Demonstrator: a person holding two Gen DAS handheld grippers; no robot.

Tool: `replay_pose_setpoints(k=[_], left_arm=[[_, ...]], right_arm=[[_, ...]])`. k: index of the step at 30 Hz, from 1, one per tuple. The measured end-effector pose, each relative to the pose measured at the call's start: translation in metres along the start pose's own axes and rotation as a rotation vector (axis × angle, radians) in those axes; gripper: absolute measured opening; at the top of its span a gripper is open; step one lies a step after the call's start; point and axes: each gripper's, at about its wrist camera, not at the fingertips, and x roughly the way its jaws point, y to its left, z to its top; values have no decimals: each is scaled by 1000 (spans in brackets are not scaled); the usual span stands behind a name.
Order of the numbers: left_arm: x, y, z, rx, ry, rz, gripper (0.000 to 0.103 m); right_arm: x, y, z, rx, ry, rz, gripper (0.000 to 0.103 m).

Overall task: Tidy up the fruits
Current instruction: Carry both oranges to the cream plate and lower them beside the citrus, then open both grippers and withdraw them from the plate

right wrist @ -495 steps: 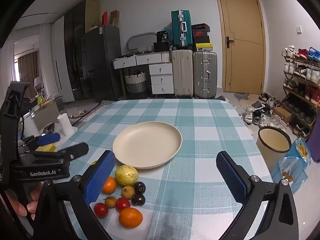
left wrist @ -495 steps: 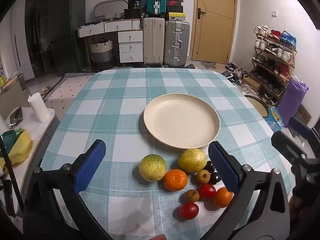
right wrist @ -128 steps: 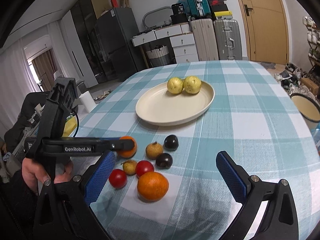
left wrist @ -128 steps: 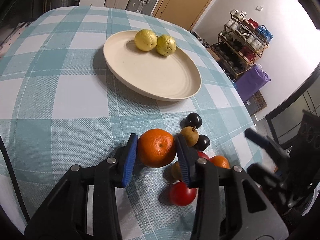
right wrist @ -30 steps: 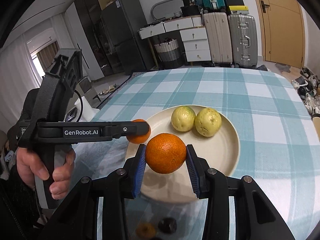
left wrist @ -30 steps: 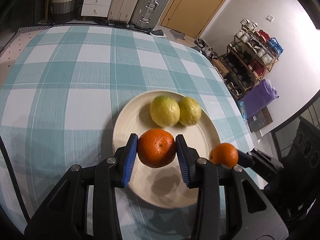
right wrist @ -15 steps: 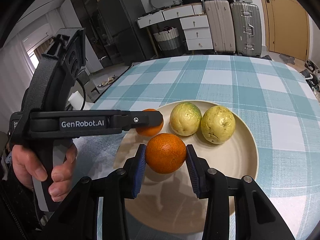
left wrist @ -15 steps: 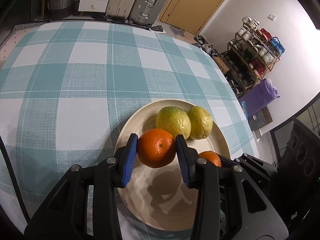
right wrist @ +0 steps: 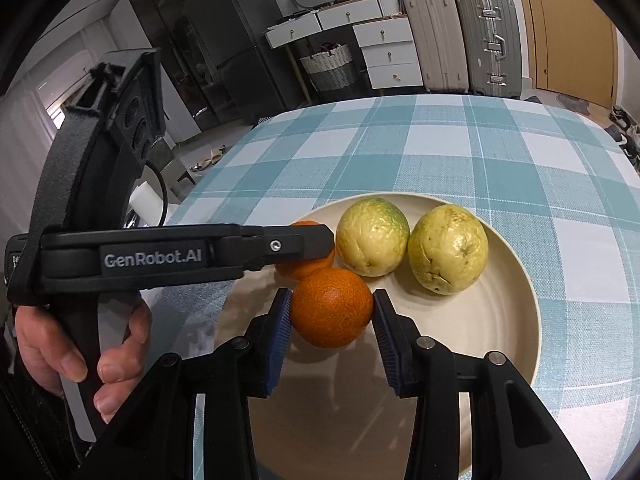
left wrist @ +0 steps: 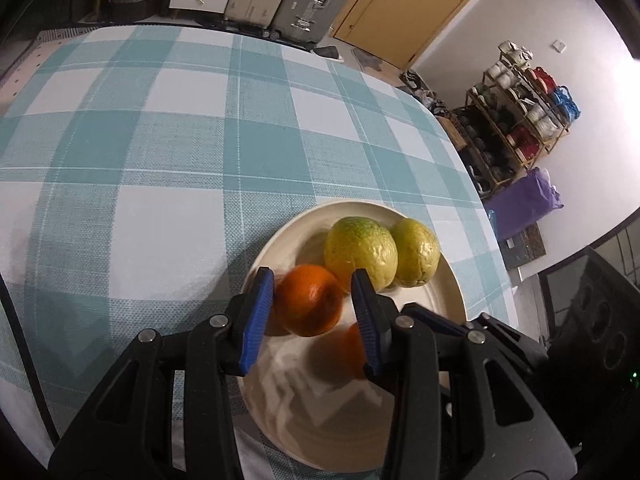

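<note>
Left wrist view: the left tongs (left wrist: 314, 308) have lowered and slackened around their orange (left wrist: 309, 300), now resting on the plate (left wrist: 450, 280) beside two yellow-green fruits (left wrist: 360, 251).

Right wrist view: the right tongs (right wrist: 331, 322) still clamp the second orange (right wrist: 331, 307) low over the plate, so release looks imminent.

Both units matte black plastic. Left hand-held gripper (left wrist: 312, 312): blue ribbed pads (left wrist: 258, 316), silver screws on the finger arms, white "GenRobot.AI" lettering on the side, black cable. Right hand-held gripper (right wrist: 332, 332): same build. Bare-skinned hand (right wrist: 80, 344) on the grip
</note>
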Motion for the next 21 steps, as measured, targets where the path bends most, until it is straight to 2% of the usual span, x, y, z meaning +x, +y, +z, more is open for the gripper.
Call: replay_pose_setpoints(k=[2,4,9,11,13,21], left_arm=[[-5,-4,-1,9,-11,-3,38],[-12,-7,-1,14,-27,-2,50],[-26,-14,-4,20,-55,12,58],[-30,-15,-6,24,-58,18,59],[-35,-17,-10,17,-63,42,59],[-55,-21,-23,8,-83,64,59]], right_arm=[[-4,2,1,-8,-18,-7,50],[-8,5,2,-15,-29,-22,52],[-20,11,1,-32,-66,-50,65],[-26,14,-1,-45,-78,-66,70],[-30,16,-2,-52,-87,-70,70],[-52,17,-5,-50,-130,-73,77]])
